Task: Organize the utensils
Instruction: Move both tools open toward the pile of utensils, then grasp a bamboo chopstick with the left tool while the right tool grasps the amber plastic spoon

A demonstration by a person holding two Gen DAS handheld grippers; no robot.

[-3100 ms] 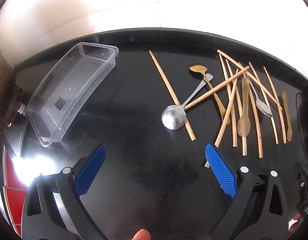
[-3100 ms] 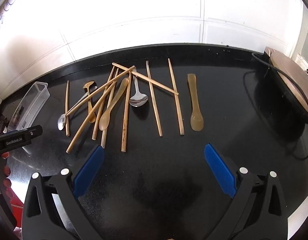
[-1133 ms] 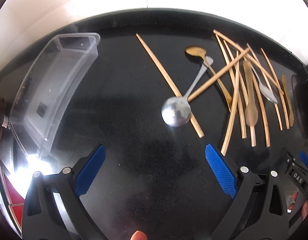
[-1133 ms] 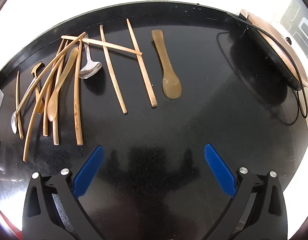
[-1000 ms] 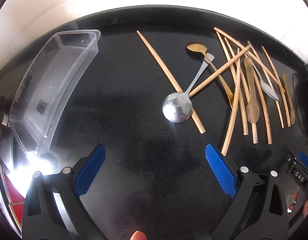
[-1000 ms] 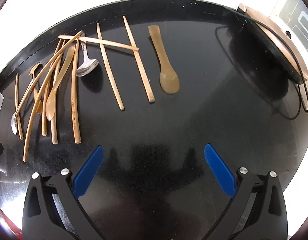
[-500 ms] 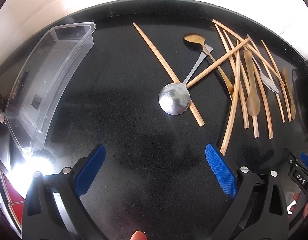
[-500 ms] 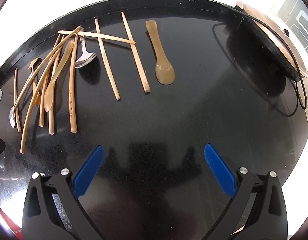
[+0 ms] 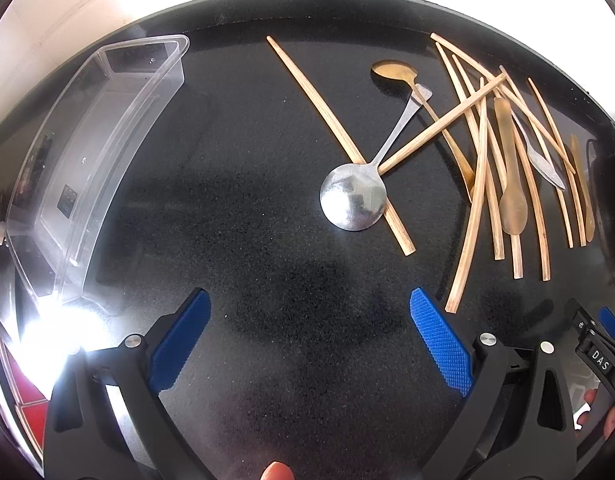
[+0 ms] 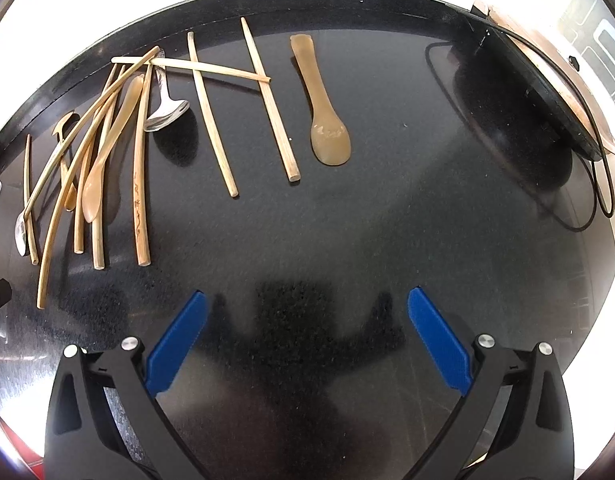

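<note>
Both grippers, left [image 9: 309, 334] and right [image 10: 307, 336], are hovering spread wide and empty over the counter [image 9: 235, 208]. The utensils are lying scattered toward its far edge, the tray [image 9: 39, 168] at the left edge. The steel spoon [image 9: 353, 200] is lying across a chopstick [image 9: 339, 144], so it is better to pinch its handle.

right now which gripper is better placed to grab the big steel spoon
Left. The steel spoon lies just ahead of the open left gripper, with the clear bin to its left. The right gripper faces the loose chopsticks instead.

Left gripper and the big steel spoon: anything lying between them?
No. In the left wrist view, only bare black countertop lies between the open left gripper and the spoon.
</note>
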